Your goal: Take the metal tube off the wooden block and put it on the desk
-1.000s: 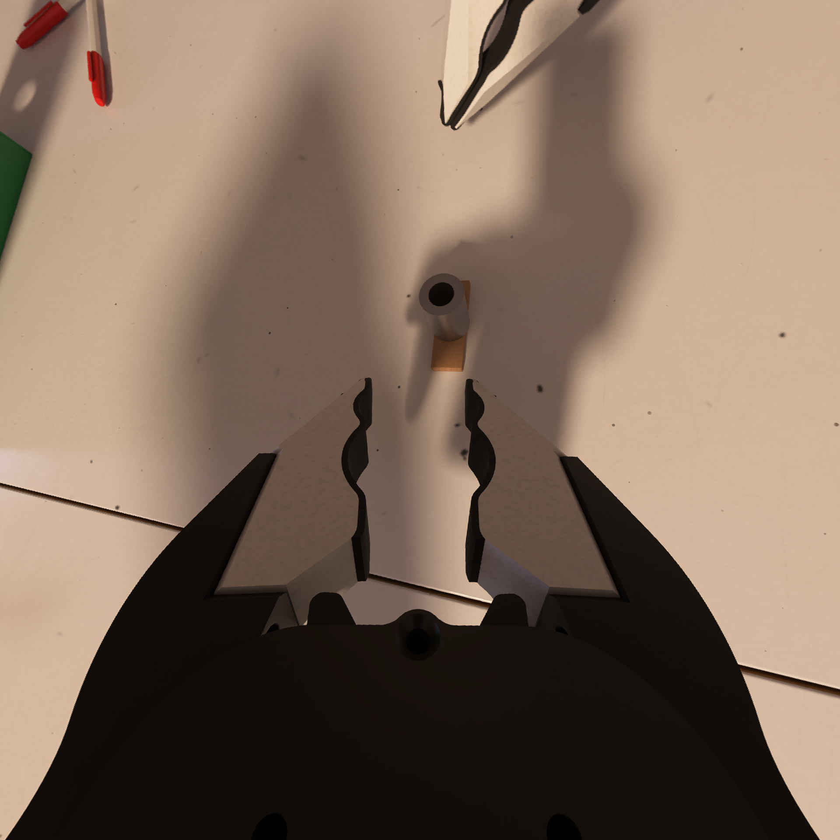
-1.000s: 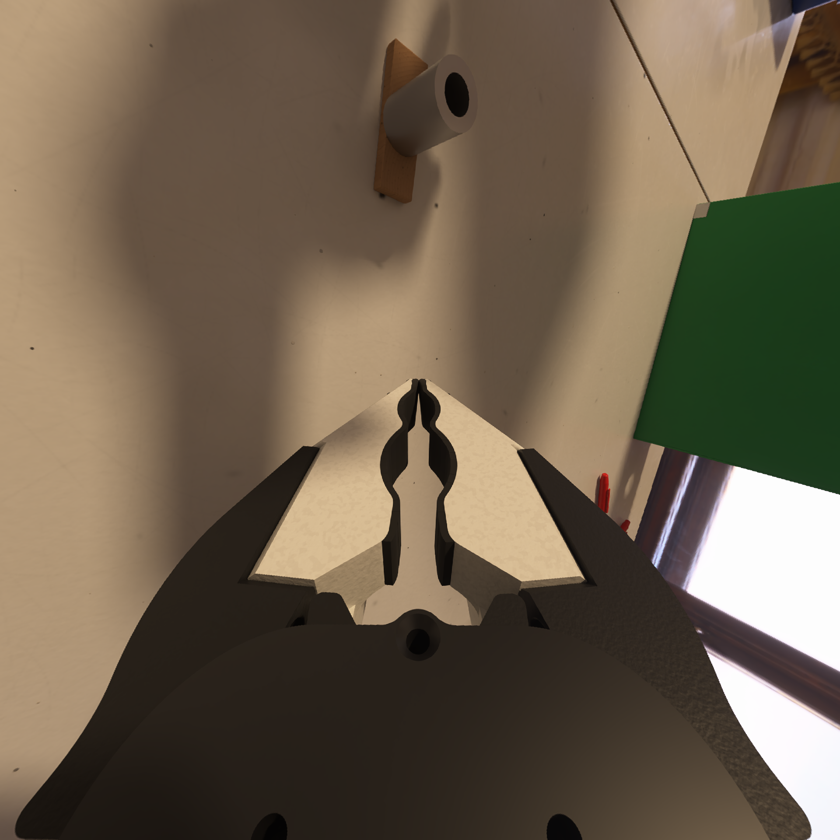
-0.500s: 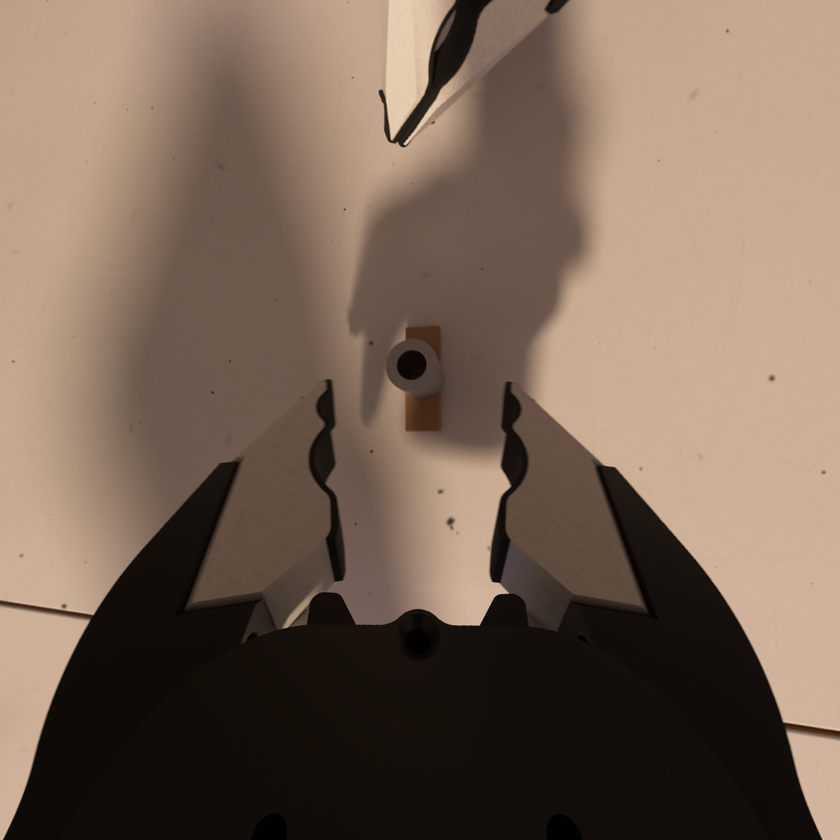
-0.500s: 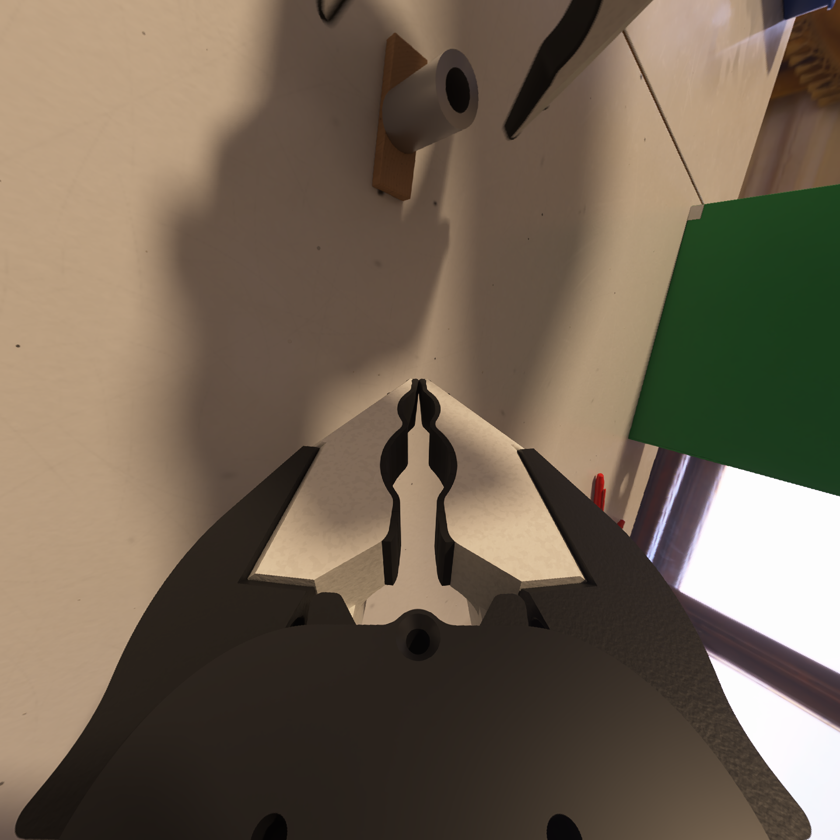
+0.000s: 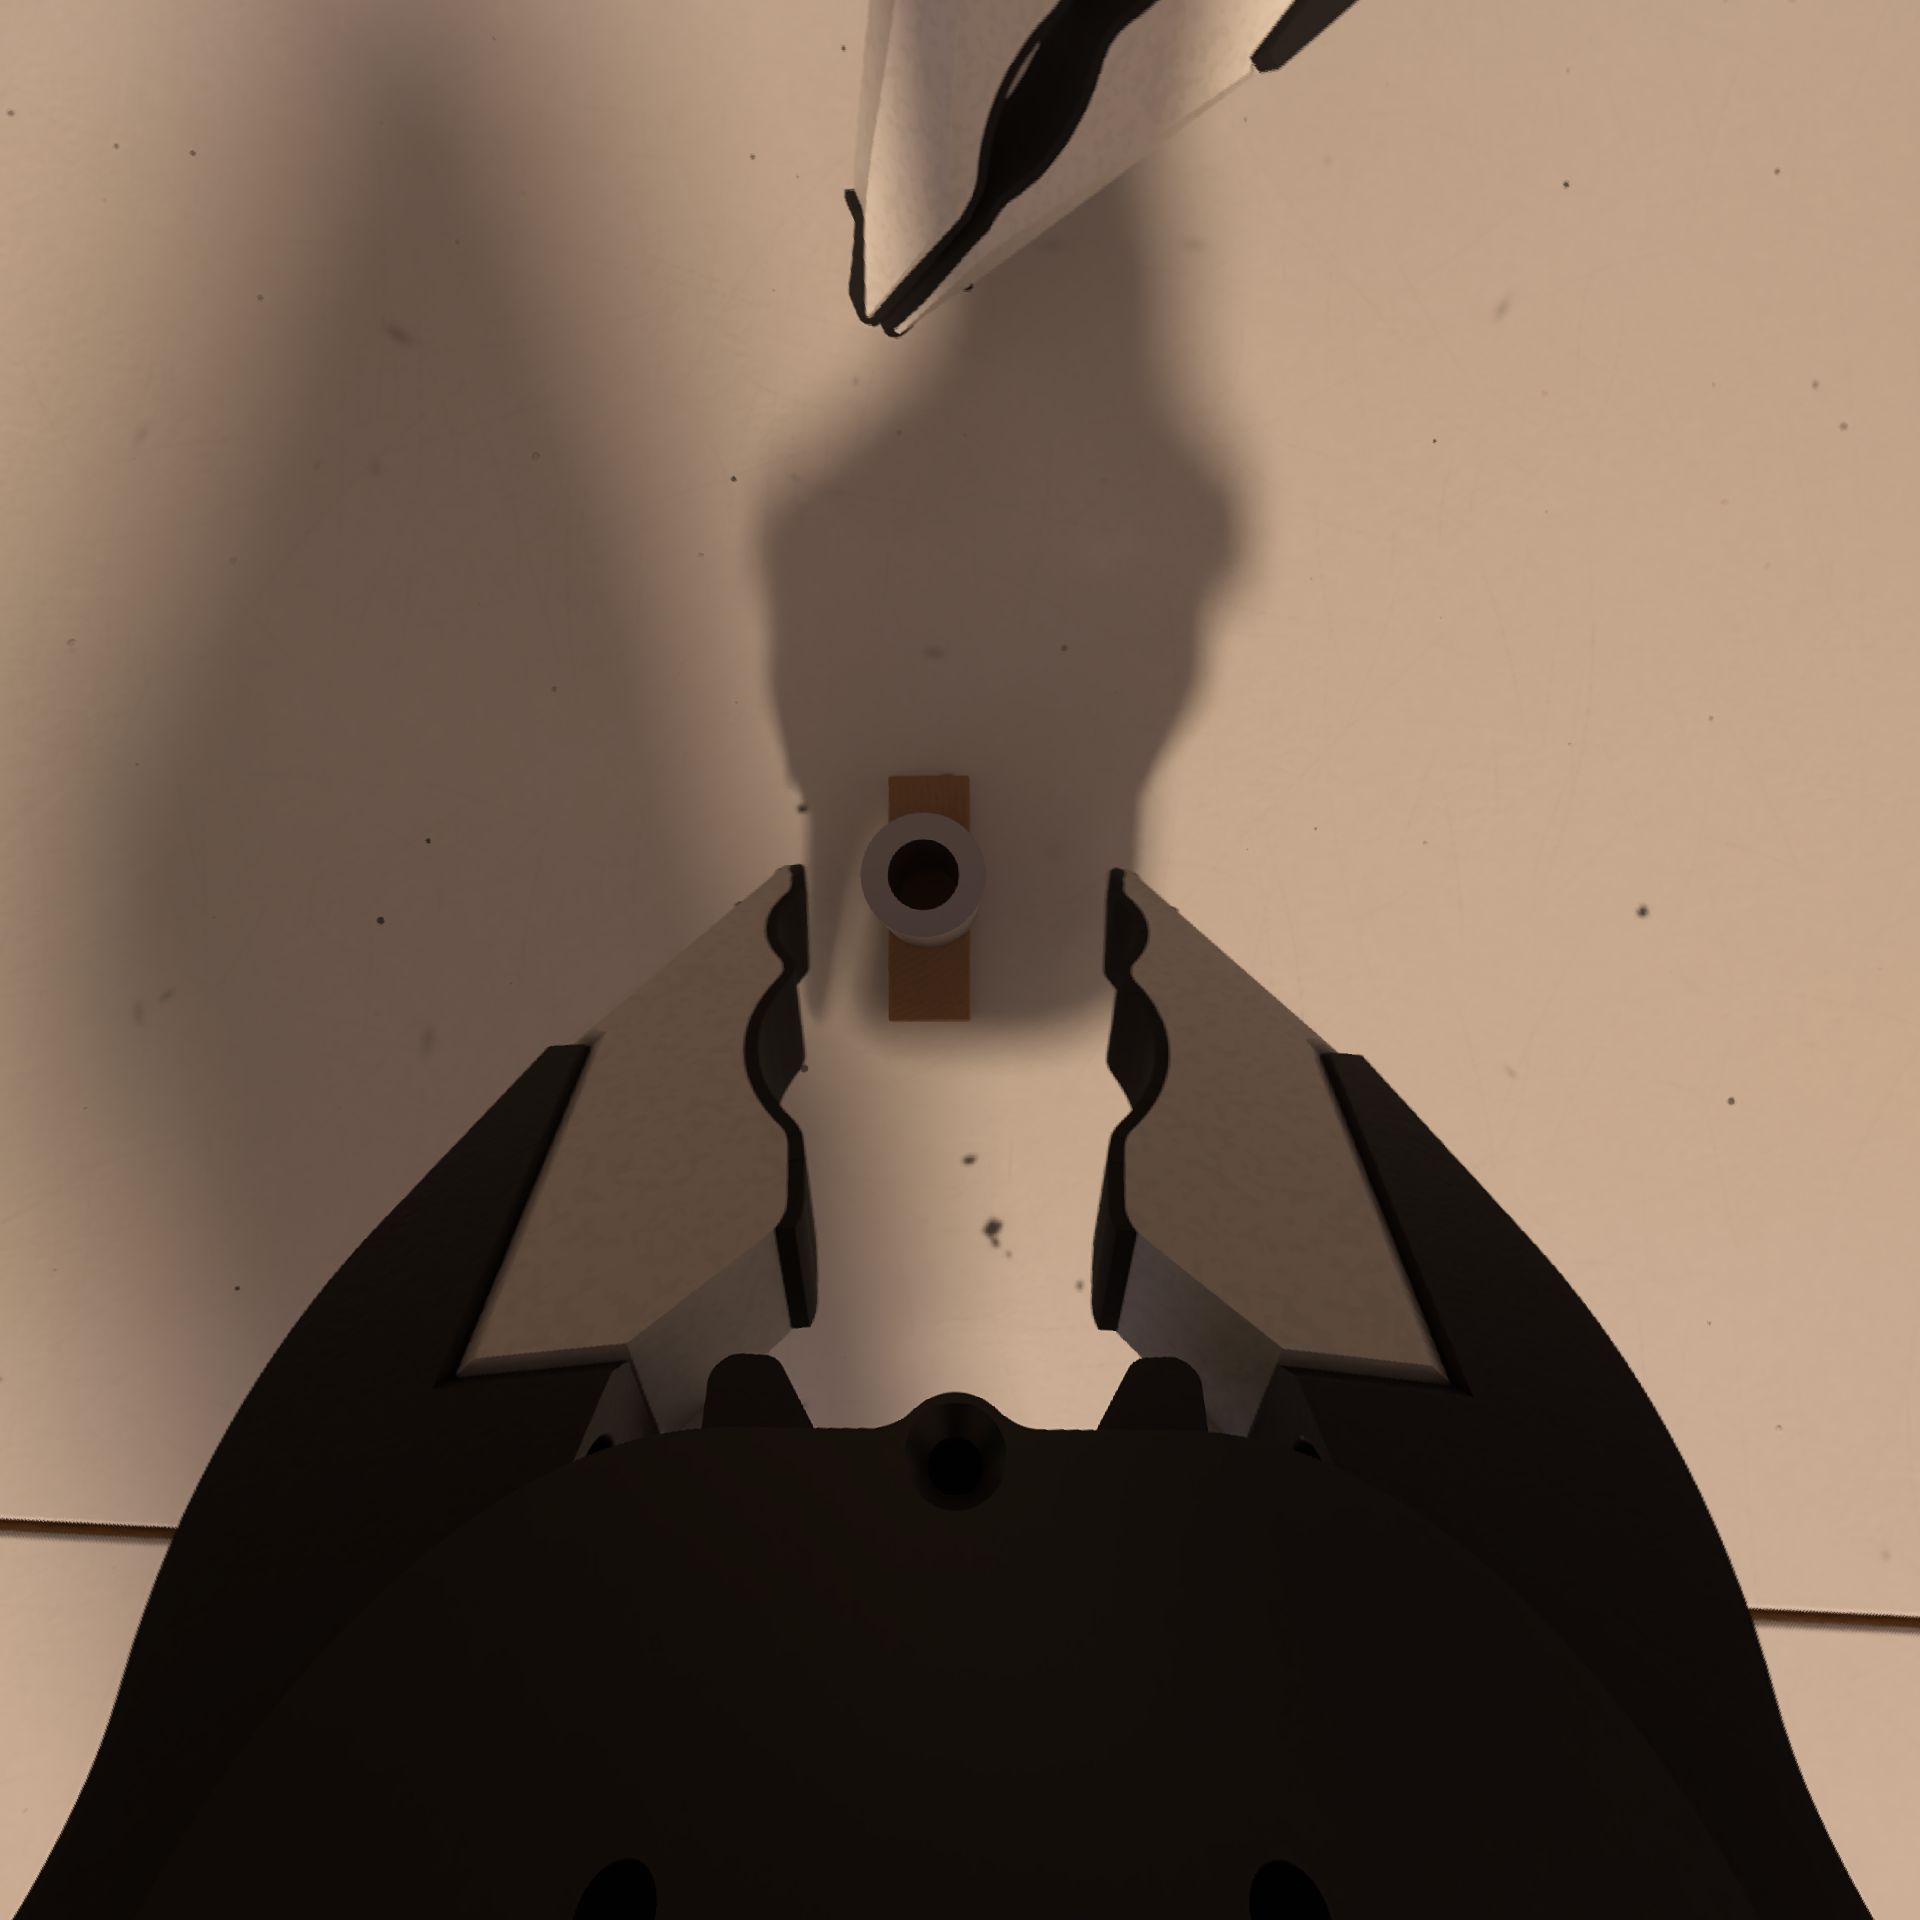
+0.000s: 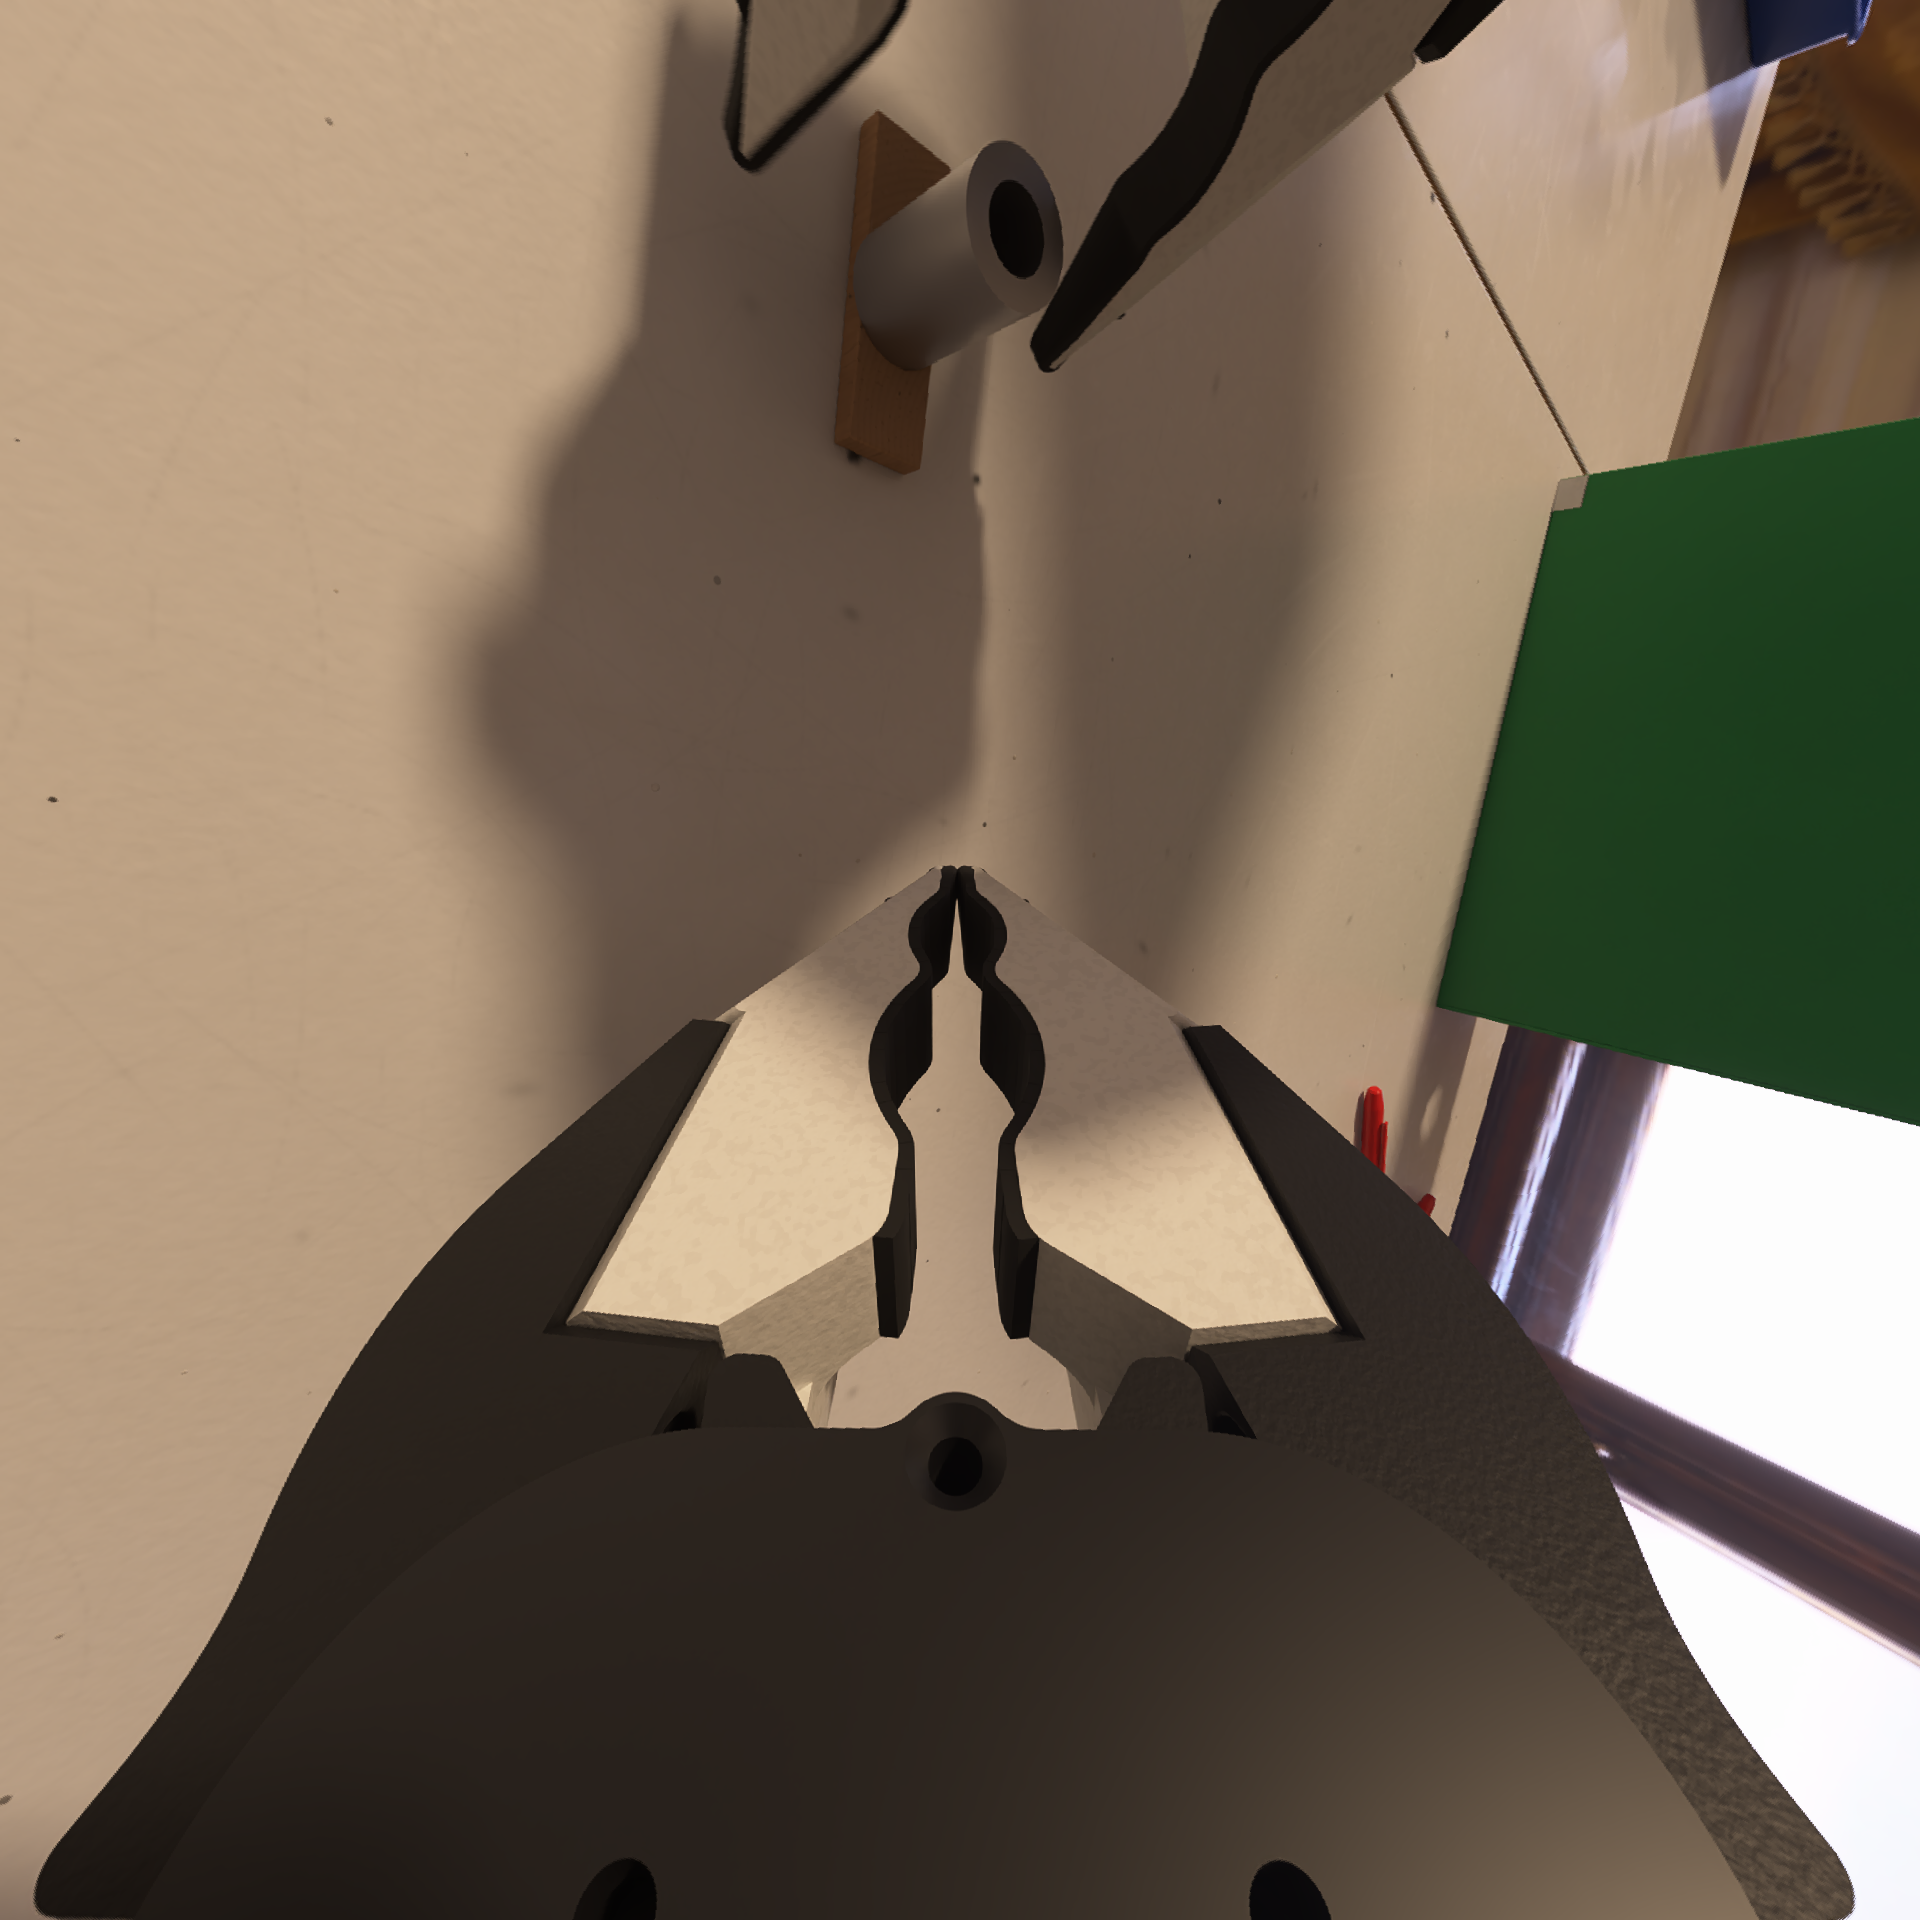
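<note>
The metal tube [image 5: 923,879] looks smooth, grey and dull. The wooden block [image 5: 929,987] is matt brown. The tabletop [image 5: 1455,727] is pale, smooth and a bit speckled.

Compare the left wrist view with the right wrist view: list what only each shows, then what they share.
Only the left wrist view looks straight down the bore of the metal tube, with the open left gripper over it. Only the right wrist view shows the tube's side wall, a green board, a red pen and the window. Both show the tube upright on the wooden block, the desk and the shut right gripper.
</note>
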Motion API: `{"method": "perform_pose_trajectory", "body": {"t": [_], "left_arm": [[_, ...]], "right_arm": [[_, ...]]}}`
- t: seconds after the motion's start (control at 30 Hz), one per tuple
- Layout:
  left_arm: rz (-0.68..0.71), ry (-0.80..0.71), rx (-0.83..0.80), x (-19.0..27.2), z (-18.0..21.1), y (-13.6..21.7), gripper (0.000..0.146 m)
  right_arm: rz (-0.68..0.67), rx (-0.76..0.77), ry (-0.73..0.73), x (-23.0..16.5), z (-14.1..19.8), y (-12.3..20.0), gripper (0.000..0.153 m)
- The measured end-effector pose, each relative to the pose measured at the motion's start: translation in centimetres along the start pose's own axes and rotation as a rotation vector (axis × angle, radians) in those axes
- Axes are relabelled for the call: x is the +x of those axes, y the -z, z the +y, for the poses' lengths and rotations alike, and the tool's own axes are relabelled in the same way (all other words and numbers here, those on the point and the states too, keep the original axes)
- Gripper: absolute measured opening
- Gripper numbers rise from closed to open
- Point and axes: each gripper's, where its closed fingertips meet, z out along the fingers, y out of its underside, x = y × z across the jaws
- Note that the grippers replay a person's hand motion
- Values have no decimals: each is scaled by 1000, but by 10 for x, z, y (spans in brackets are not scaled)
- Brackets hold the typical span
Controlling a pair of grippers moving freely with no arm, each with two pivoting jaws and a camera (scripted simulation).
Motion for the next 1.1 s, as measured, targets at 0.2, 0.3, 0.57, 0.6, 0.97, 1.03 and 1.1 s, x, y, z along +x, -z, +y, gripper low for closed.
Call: {"method": "perform_pose_trajectory", "body": {"t": [0.2, 0.3, 0.57, 0.6, 0.97, 1.03, 1.1], "left_arm": [[-20, 5, 13, -6, 1, -1, 22], [-19, 11, 15, -6, 0, -2, 22], [-22, -11, 31, -5, -2, -3, 22], [-24, -18, 32, -6, -2, -3, 22], [-19, -43, 43, -6, -2, -3, 22], [-20, -45, 46, -6, -2, -3, 22], [-22, -48, 47, -6, -2, -3, 22]], "right_arm": [[2, 5, -8, -1, 0, 1, 0], [2, 12, -15, 0, 0, 2, 0], [1, 21, -19, -3, 0, 4, 0], [0, 24, -23, -3, 0, 4, 0], [34, -6, -22, -3, 22, 10, 0], [86, -1, -77, 0, 38, 18, 0], [132, 5, -208, 1, 60, 28, 0]]}}
